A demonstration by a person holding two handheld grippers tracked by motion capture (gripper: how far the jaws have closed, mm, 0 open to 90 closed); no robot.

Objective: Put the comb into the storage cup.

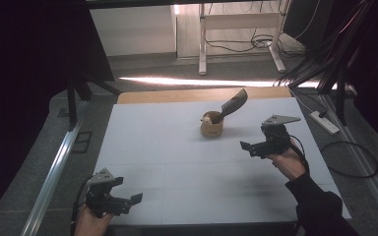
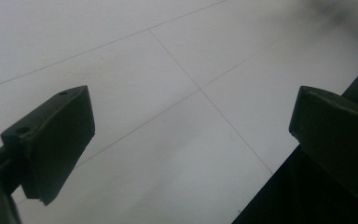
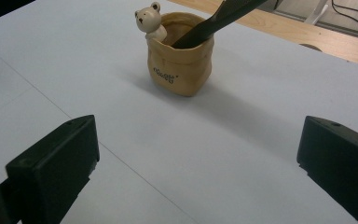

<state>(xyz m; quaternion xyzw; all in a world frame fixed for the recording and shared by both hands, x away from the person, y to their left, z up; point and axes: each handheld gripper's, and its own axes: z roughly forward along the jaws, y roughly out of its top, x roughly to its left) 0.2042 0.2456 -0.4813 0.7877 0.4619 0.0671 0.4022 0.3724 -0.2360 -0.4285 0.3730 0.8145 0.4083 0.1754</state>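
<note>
Bear pot (image 3: pixel 181 58) holding dark comb (image 3: pixel 214 21), ahead of wide-open empty right tongs (image 3: pixel 198 163), left tongs (image 2: pixel 191 140) agape, empty.

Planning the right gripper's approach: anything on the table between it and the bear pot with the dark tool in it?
Nothing visible. The right gripper has its jaws open and faces the bear pot across bare white table. The dark tool leans out of the pot's top, up and away from the gripper, not across the approach.
</note>
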